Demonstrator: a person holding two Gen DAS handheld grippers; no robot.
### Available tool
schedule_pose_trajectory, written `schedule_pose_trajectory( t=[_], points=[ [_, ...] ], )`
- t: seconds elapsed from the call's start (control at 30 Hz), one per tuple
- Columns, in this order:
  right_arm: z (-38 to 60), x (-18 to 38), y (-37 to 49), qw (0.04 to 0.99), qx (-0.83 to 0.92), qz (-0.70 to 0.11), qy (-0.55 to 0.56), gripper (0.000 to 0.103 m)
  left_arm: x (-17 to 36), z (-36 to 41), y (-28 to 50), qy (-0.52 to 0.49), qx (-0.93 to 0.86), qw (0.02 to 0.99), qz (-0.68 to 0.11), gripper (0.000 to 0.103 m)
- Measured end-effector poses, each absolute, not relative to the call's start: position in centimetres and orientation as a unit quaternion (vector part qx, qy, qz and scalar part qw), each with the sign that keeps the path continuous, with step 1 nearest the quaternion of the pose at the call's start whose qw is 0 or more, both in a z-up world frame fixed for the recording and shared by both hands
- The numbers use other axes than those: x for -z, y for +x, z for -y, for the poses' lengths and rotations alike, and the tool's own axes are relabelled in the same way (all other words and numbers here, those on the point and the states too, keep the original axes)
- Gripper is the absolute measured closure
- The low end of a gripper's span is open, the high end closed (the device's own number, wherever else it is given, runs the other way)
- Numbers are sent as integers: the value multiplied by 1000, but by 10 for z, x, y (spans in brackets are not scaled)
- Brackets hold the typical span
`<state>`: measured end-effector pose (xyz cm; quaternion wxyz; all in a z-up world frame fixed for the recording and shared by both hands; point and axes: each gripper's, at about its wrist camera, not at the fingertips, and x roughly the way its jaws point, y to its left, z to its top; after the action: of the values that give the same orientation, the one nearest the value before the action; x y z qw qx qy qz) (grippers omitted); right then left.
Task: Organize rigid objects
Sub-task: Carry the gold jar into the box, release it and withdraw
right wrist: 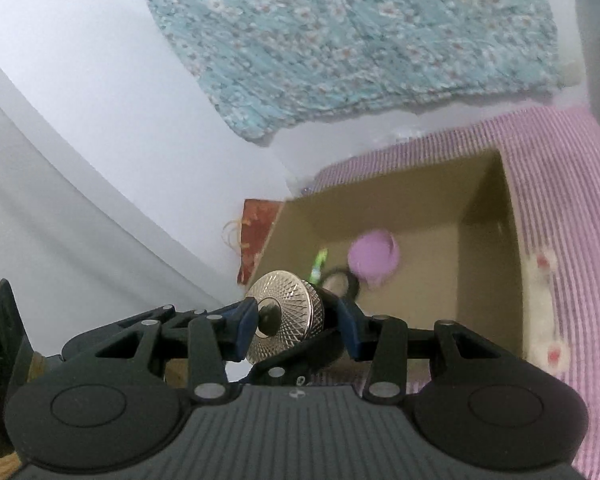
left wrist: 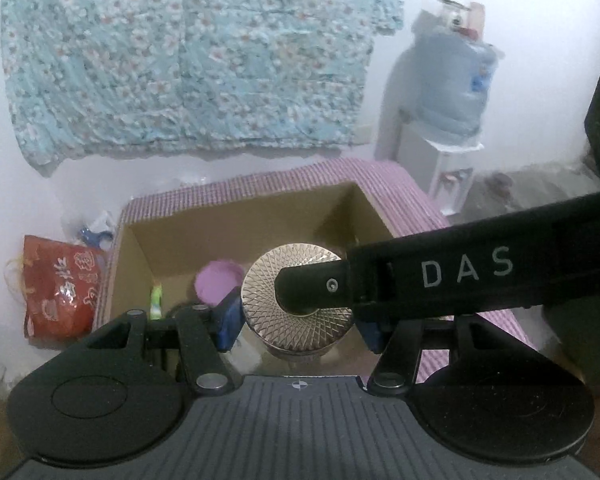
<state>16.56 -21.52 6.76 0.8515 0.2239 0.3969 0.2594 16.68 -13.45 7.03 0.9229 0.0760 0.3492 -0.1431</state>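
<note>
A jar with a patterned gold lid point(left wrist: 298, 292) is held between the blue pads of my left gripper point(left wrist: 298, 322), above the open cardboard box point(left wrist: 236, 216). My right gripper's finger point(left wrist: 312, 292) lies across the lid's top from the right. In the right wrist view the same jar point(right wrist: 286, 316) sits between my right gripper's point(right wrist: 296, 330) pads, beside the box point(right wrist: 488, 240); whether they clamp it is unclear. Inside the box lie a purple cup point(right wrist: 374, 258), a green item point(right wrist: 319, 263) and a black ring point(right wrist: 338, 282).
The box stands on a purple striped cloth point(right wrist: 572, 208). A red bag point(left wrist: 60, 292) lies left of the box. A white object with red spots point(right wrist: 544, 312) lies right of the box. A water dispenser point(left wrist: 452, 120) stands at the back right. A floral curtain hangs behind.
</note>
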Motion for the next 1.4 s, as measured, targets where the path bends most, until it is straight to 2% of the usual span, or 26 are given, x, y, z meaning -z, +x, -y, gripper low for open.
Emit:
schedule_pose_trajectory(
  t=[0.13, 0.4, 0.77, 1.13, 1.3, 1.4],
  points=[
    [215, -54, 220, 832, -256, -440, 220, 56, -61, 140, 211, 58, 136, 906, -396, 46],
    [208, 5, 293, 791, -240, -527, 196, 56, -8, 128, 281, -6, 118, 862, -493, 46],
    [206, 54, 319, 760, -224, -580, 188, 55, 38, 127, 312, -37, 98, 829, -550, 46],
    [198, 58, 321, 773, -216, -578, 145, 55, 44, 125, 315, -44, 97, 826, -554, 42],
    [203, 38, 316, 795, -215, -547, 150, 55, 26, 123, 306, -49, 94, 840, -532, 30],
    [215, 14, 300, 814, -223, -510, 166, 55, 8, 121, 293, -45, 112, 853, -507, 26]
  ],
)
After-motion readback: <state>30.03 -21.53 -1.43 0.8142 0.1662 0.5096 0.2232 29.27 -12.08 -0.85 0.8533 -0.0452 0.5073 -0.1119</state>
